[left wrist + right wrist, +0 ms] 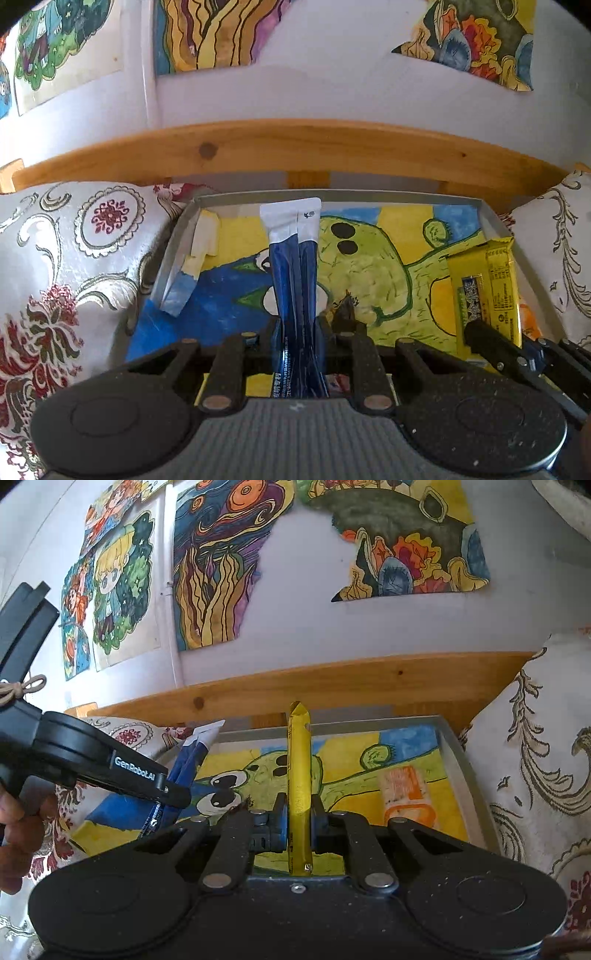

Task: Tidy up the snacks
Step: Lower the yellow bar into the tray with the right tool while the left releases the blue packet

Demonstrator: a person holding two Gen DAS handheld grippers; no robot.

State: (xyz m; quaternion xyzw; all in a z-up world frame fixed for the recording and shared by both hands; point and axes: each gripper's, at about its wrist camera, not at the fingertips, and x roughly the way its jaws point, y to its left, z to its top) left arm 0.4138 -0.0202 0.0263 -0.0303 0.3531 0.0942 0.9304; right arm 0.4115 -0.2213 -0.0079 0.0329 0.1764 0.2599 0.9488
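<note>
My left gripper (297, 332) is shut on two blue-and-white stick packets (293, 273) that stand upright over the left half of a grey tray (487, 216) lined with a painted frog picture. My right gripper (299, 819) is shut on a yellow snack packet (300, 760), seen edge-on over the tray's middle. In the left wrist view that yellow packet (484, 288) hangs at the right with a black finger (491, 347) below it. The right wrist view shows the left gripper (173, 794) with the blue packets (195, 753). An orange packet (406, 794) lies in the tray's right side.
Patterned cushions (62, 277) (535, 775) flank the tray on both sides. A wooden rail (295, 147) runs behind it, below a white wall hung with paintings (221, 572). A hand (14, 830) grips the left tool. A torn paper flap (192, 266) curls up at the tray's left wall.
</note>
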